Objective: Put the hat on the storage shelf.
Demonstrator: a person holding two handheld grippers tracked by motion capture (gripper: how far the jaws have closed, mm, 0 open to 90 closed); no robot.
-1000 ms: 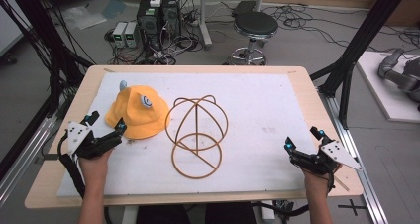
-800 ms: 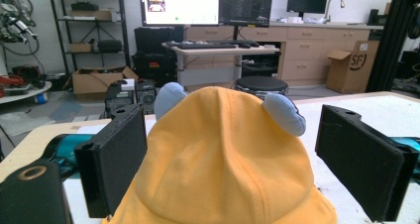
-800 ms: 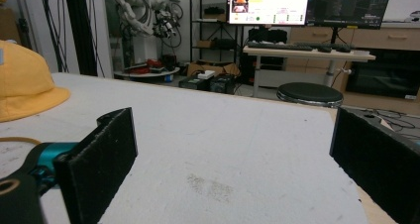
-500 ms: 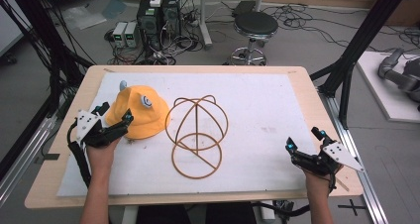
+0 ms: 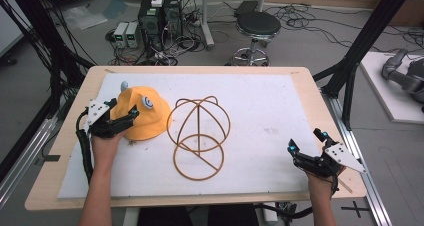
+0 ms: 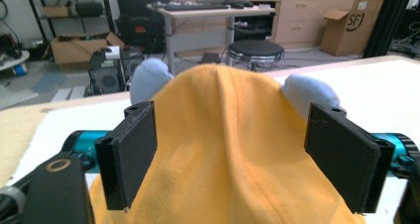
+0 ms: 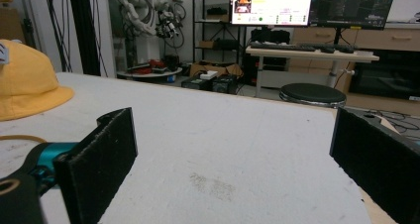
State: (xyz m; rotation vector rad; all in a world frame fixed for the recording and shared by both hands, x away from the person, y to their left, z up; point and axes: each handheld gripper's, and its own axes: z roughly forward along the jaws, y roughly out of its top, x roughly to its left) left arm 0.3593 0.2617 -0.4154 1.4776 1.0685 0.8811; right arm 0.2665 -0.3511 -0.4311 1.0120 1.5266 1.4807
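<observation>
Left gripper advanced from near-left edge of tabletop, jaws now spread astride soft yellow fabric hat toward far-left corner; contact unclear, grasp probably next. Right gripper released, idle, near-right corner.

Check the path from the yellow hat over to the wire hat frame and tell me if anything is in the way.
Nothing visible stands between them. The yellow hat lies just left of the wire frame, with bare white mat around them. The left gripper has its open jaws either side of the hat; the right gripper is far off, open.
</observation>
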